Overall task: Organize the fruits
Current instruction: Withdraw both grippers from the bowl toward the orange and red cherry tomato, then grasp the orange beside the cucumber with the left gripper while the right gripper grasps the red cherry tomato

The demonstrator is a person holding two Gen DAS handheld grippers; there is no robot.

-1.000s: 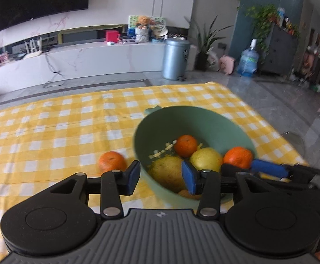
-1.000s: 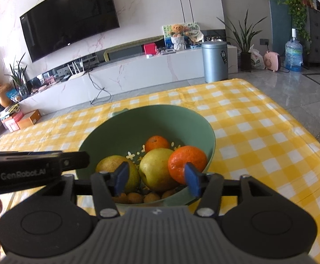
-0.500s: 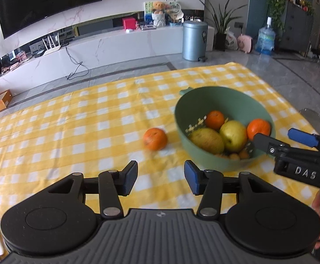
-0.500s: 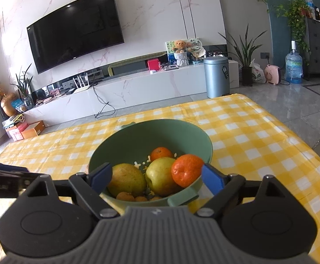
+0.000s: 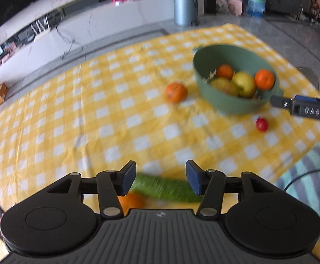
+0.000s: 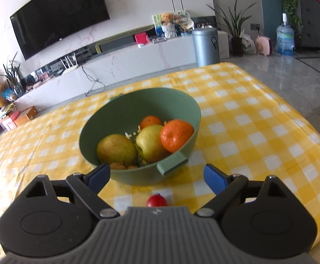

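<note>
My right gripper (image 6: 156, 177) hangs low over the table (image 6: 259, 132), jaws spread wide and holding nothing. Right ahead of it sits the green bowl (image 6: 124, 112), one tab handle pointing at me. Inside: a brownish pear (image 6: 117, 149), a yellow-green apple (image 6: 152, 143), a big tangerine (image 6: 176, 135) leaning on the rim, a smaller one (image 6: 150, 121) behind, and some small brown nuts at the bottom. A little red tomato (image 6: 156, 200) lies on the yellow checked cloth just under the gripper, between bowl and gripper body.

My left gripper (image 5: 161, 178) is well back from the bowl, jaws open about halfway, gripping nothing. That view is blurred. A green cucumber (image 5: 166, 189) lies across just beyond the jaws, with an orange fruit (image 5: 130, 201) beside it. Another loose tangerine (image 5: 175, 92) rests on the cloth just left of the bowl.
</note>
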